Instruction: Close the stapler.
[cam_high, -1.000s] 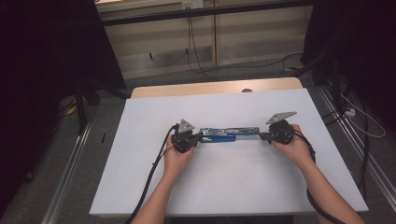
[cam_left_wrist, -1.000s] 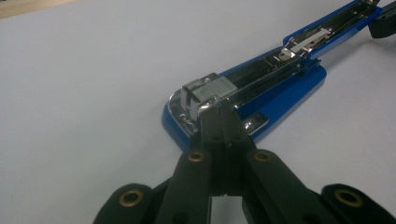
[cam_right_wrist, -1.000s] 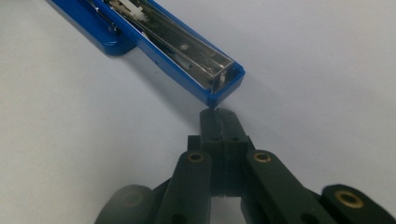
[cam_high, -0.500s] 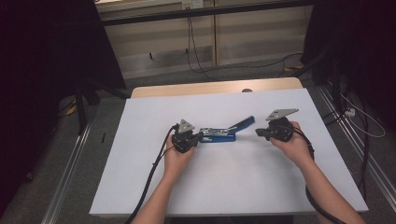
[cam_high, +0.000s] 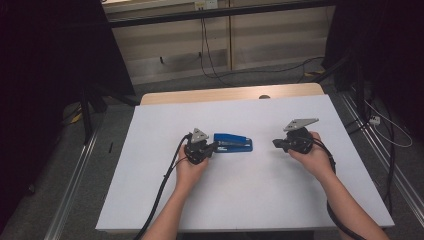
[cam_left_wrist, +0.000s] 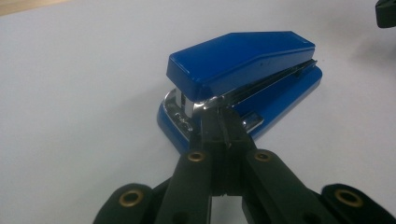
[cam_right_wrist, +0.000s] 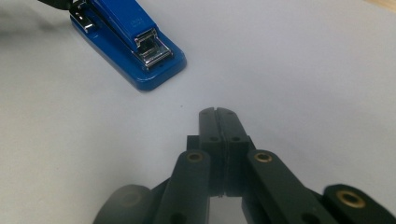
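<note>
A blue stapler (cam_high: 234, 142) lies closed on the white table (cam_high: 240, 200), a little left of centre. My left gripper (cam_high: 214, 146) is shut, and its tips touch the stapler's (cam_left_wrist: 243, 60) rear hinge end by the bare metal. Whether the left gripper (cam_left_wrist: 219, 116) pinches a thin part there I cannot tell. My right gripper (cam_high: 275, 143) is off to the right, apart from the stapler's (cam_right_wrist: 126, 28) front end. The right gripper's (cam_right_wrist: 217, 112) jaws have just loosened a trifle but still stand together, with nothing between them.
A wooden strip (cam_high: 225, 95) borders the table's far edge. Cables (cam_high: 210, 55) run over the floor behind it, and metal rails (cam_high: 75, 190) flank both sides. Each gripper trails a black cable (cam_high: 160, 195) toward the front edge.
The stapler's top arm, laid out flat toward the right gripper a second ago and then raised at an angle, has come down shut. The right gripper has drawn back to the right.
</note>
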